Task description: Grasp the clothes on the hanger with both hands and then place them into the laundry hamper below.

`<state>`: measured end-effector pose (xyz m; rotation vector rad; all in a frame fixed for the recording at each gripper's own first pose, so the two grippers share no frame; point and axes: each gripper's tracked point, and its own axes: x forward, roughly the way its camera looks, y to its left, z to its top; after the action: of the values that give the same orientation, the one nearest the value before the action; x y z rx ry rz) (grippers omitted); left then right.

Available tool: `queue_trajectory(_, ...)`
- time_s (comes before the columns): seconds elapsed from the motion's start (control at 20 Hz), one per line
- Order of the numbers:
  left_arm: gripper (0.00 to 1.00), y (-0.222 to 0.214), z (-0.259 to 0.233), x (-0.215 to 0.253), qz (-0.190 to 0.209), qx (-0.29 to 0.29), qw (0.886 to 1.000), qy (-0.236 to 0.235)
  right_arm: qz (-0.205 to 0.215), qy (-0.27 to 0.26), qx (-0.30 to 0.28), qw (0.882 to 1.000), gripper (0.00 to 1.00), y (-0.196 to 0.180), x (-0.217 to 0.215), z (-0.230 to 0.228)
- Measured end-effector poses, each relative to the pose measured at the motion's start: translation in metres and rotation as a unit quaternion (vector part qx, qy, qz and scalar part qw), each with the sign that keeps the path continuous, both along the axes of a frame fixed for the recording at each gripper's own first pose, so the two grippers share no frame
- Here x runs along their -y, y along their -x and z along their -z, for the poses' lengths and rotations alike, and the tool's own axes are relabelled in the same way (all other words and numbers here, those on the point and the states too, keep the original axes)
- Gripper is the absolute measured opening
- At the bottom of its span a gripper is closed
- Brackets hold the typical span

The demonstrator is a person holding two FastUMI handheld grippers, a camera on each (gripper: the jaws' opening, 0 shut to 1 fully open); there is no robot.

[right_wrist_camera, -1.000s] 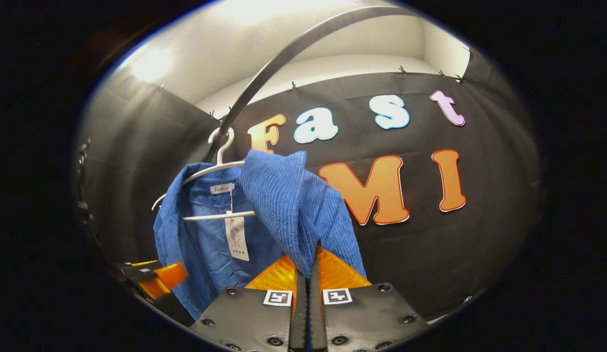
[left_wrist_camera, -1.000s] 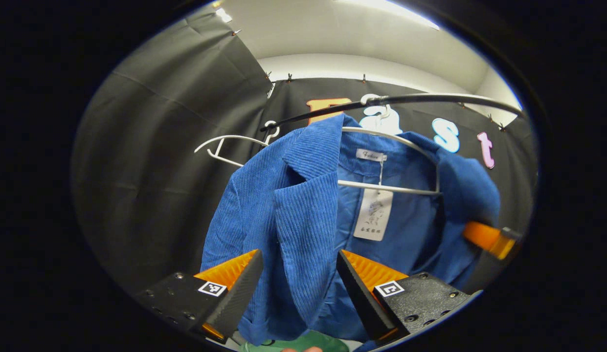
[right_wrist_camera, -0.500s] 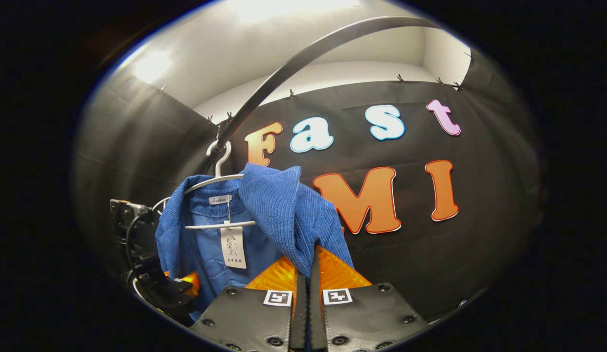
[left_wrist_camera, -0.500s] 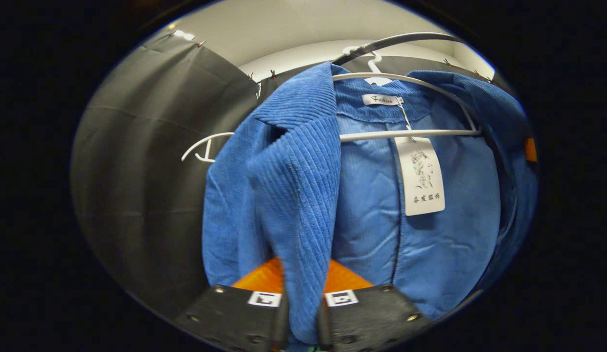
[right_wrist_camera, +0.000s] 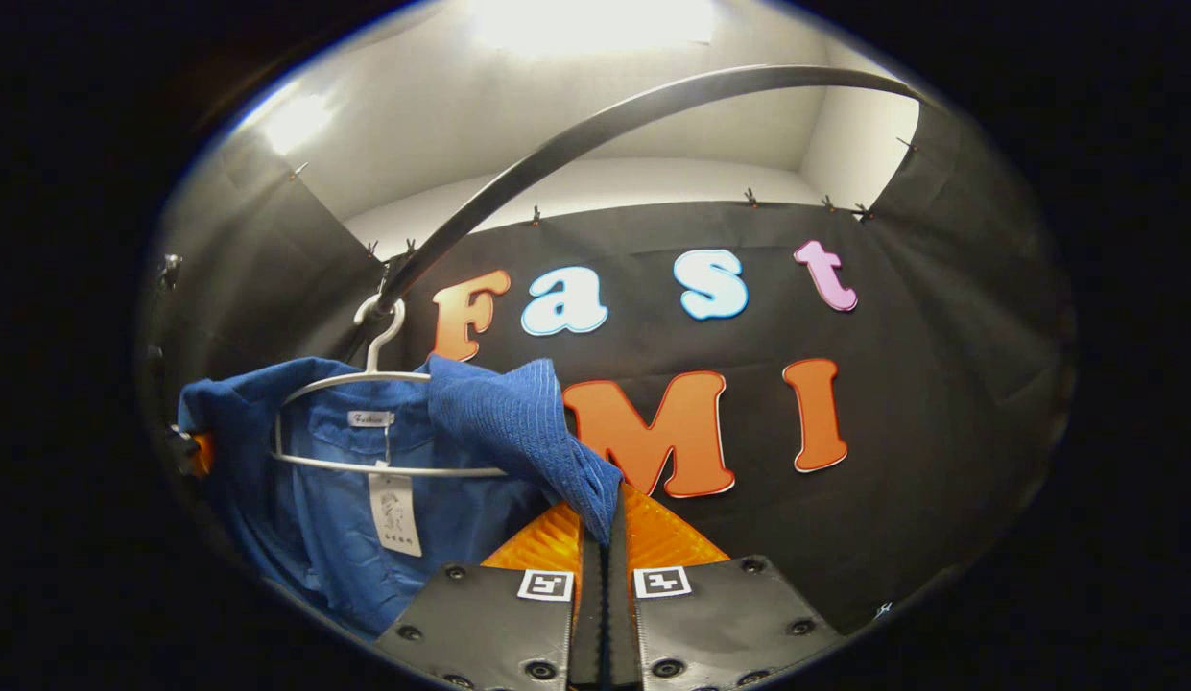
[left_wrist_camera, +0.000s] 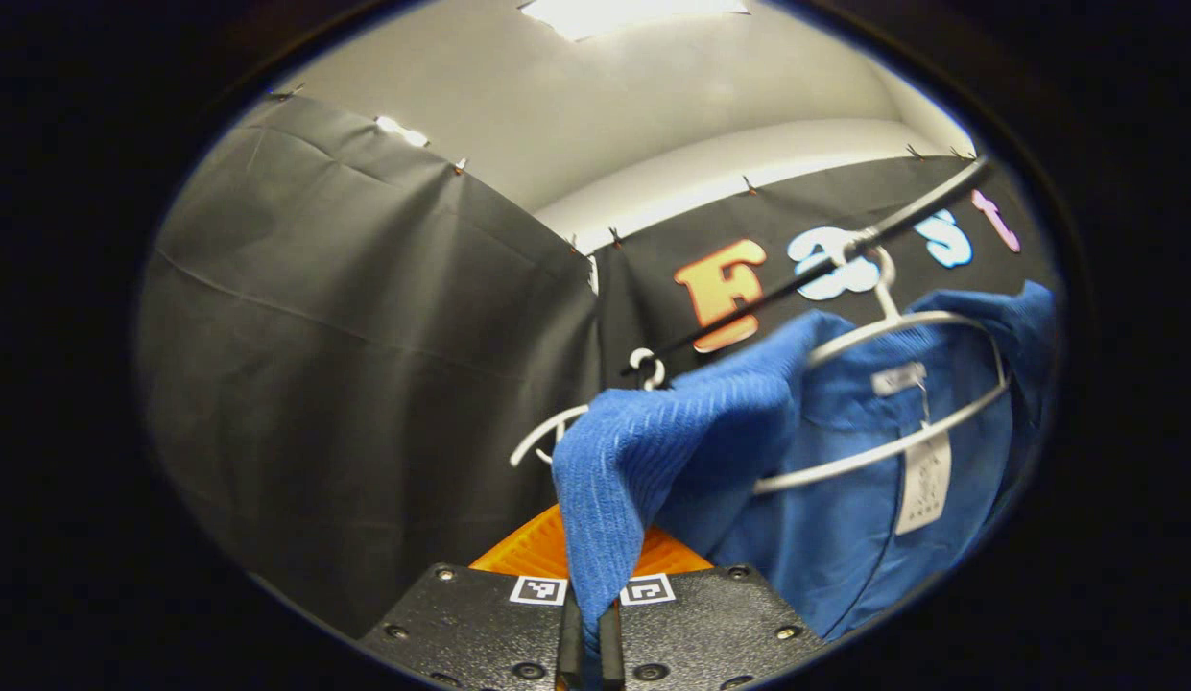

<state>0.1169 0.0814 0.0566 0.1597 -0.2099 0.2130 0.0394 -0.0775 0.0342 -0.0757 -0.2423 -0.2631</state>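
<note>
Both views look up along their own fingers, close, from opposite sides at the shared blue jacket (left_wrist_camera: 845, 461) (right_wrist_camera: 317, 518) on its hanger (left_wrist_camera: 902, 384) (right_wrist_camera: 365, 384).

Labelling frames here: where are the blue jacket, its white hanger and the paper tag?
blue jacket (right_wrist_camera: 297, 518), right gripper view, inner lining.
white hanger (right_wrist_camera: 384, 467), right gripper view, lower bar.
paper tag (left_wrist_camera: 922, 494), left gripper view, tag face.

jacket (left_wrist_camera: 845, 480): hangs on the hanger (left_wrist_camera: 902, 451), in front of the booth wall, front flaps pulled out to either side
hanger: hooked over the rail (right_wrist_camera: 595, 125) above
second hanger (left_wrist_camera: 557, 432): on the same rail, behind the jacket's pulled flap in the left gripper view
tag (right_wrist_camera: 395, 513): hangs inside the jacket, below the hanger's bar
left gripper (left_wrist_camera: 587, 638): clamped on one front flap
right gripper (right_wrist_camera: 603, 576): clamped on the other flap
</note>
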Motion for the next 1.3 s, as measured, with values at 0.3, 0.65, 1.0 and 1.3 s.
queue_trajectory(0.3,0.08,-0.058,-0.035,-0.027,0.018,0.011,1.000,-0.013,0.048,-0.008,0.018,0.999,0.10,-0.011,0.017,-0.008)
queue_trajectory(0.65,0.07,-0.148,0.018,-0.047,0.064,-0.049,0.995,0.051,0.116,-0.030,0.044,0.992,0.10,0.004,0.020,-0.016)
queue_trajectory(1.0,0.08,-0.124,0.115,-0.027,0.087,-0.120,0.987,0.059,0.145,0.006,0.038,0.989,0.10,0.000,0.028,-0.021)
queue_trajectory(1.3,0.08,-0.091,0.144,-0.017,0.089,-0.144,0.984,0.052,0.159,0.027,0.013,0.987,0.10,-0.024,0.067,-0.007)
